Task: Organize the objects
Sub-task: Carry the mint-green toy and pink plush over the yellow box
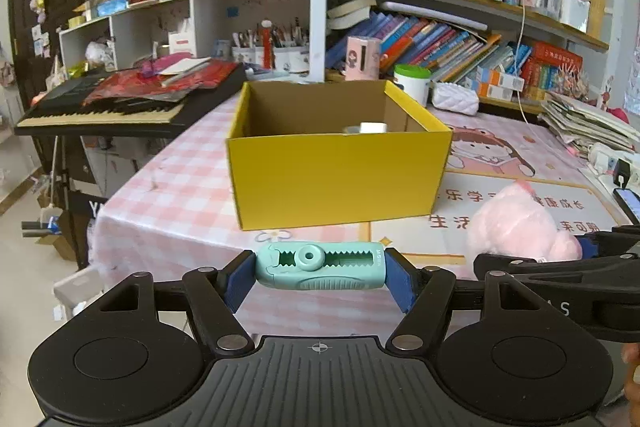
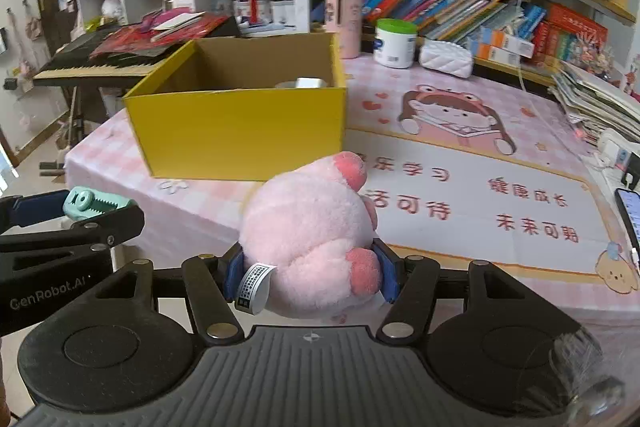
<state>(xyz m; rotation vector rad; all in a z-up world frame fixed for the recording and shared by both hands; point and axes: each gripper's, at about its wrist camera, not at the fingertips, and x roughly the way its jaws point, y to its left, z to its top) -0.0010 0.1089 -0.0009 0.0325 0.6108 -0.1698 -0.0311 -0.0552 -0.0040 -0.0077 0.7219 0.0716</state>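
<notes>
Left gripper (image 1: pixel 320 273) pinching a teal sharpener (image 1: pixel 320 269) end to end between its blue pads, held in the air short of the table edge. Ahead, open yellow box (image 1: pixel 336 183) on pink checked tablecloth (image 1: pixel 172 195), white item inside. Right gripper (image 2: pixel 310 273) clamped on a pink plush toy (image 2: pixel 312 231), just beside the left one, also in front of the box

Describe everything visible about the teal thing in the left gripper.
The teal gadget looks like hard plastic: a rounded oblong body with a ribbed grip strip, a round knob on top and toothed slots on both sides of it. It lies level, crosswise, clamped end to end between the left gripper pads, held in the air short of the yellow box. Nothing else touches it.
</notes>
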